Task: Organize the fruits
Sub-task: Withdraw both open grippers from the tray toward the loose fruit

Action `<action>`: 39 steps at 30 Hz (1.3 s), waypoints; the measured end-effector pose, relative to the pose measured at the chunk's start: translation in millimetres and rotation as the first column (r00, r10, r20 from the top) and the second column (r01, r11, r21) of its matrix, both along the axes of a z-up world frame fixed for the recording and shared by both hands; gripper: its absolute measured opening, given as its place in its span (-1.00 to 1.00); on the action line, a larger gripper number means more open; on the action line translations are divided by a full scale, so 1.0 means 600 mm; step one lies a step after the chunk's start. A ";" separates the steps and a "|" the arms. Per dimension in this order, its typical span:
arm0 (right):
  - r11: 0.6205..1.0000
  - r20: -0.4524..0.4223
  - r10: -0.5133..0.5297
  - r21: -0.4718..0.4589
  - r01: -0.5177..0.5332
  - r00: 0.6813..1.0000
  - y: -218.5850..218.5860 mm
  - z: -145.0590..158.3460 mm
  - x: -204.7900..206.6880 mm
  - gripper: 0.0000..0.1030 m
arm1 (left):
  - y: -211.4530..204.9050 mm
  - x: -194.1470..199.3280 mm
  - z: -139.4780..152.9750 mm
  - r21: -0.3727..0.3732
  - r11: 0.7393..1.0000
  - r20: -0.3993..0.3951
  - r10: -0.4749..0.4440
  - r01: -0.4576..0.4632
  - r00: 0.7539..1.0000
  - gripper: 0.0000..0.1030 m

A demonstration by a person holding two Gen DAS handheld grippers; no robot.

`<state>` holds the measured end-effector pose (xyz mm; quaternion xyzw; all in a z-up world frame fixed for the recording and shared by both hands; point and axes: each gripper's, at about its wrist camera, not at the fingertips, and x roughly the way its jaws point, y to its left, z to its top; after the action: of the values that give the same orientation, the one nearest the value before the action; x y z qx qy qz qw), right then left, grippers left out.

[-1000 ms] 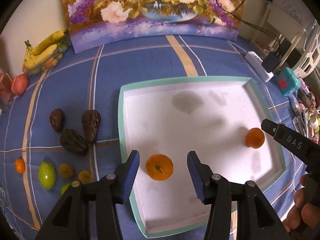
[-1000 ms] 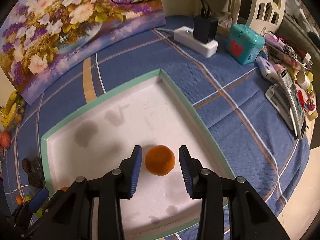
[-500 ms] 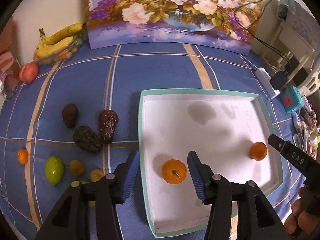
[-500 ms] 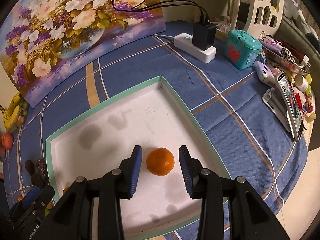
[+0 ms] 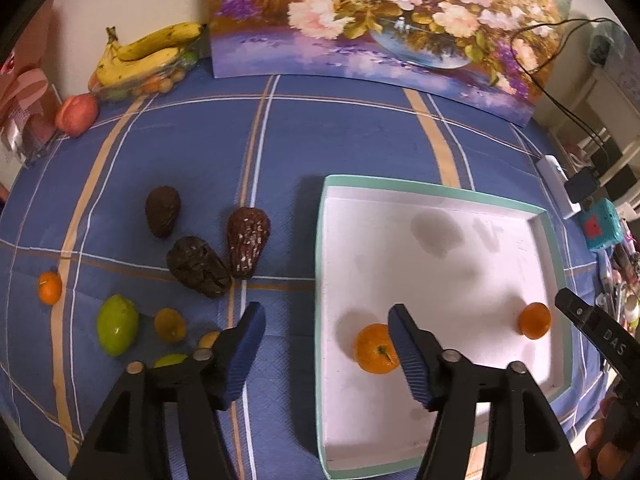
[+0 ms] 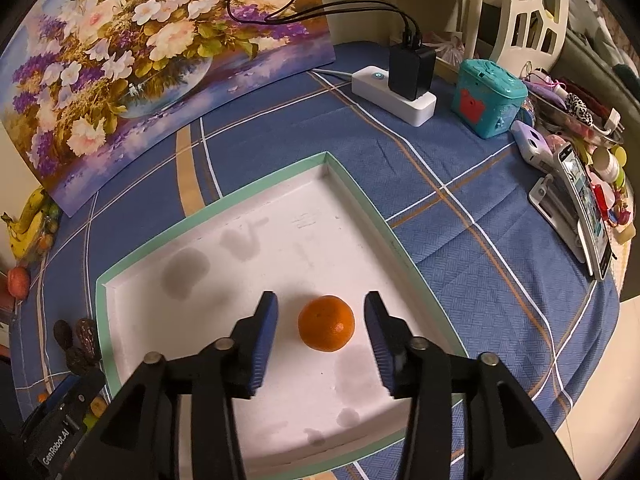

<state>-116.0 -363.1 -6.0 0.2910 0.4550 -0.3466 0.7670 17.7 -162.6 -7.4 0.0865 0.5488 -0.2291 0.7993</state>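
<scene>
A white tray with a green rim (image 5: 440,192) (image 6: 248,192) holds two oranges. One orange (image 5: 376,348) lies by its left wall, beside the right finger of my open, empty left gripper (image 5: 326,340), which straddles the tray's left rim. The other orange (image 5: 534,320) (image 6: 326,329) lies between the fingers of my open right gripper (image 6: 320,328), untouched. Left of the tray on the cloth lie three dark avocados (image 5: 200,266), a green lime (image 5: 117,330), a small orange (image 5: 49,287) and small yellow fruits (image 5: 170,325).
A flower painting (image 5: 380,20) stands at the back. Bananas (image 5: 148,56) and a peach (image 5: 76,114) sit at the far left. A power strip with charger (image 6: 400,88), a teal box (image 6: 488,96), a phone (image 6: 584,208) and clutter line the right edge.
My left gripper has pulled back and shifted left, so the orange that was between its fingers now sits by its right finger. My right gripper has opened wider around its orange.
</scene>
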 end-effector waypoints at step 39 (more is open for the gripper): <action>0.967 0.117 0.194 -0.188 -0.170 0.974 0.075 0.030 0.035 0.72 | 0.136 0.046 0.053 0.072 0.989 0.274 0.106 -0.130 0.956 1.00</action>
<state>-95.3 -318.3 12.2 0.2013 0.3947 -0.2930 0.8472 45.3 -81.0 24.7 0.1195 0.4486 -0.1423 0.8742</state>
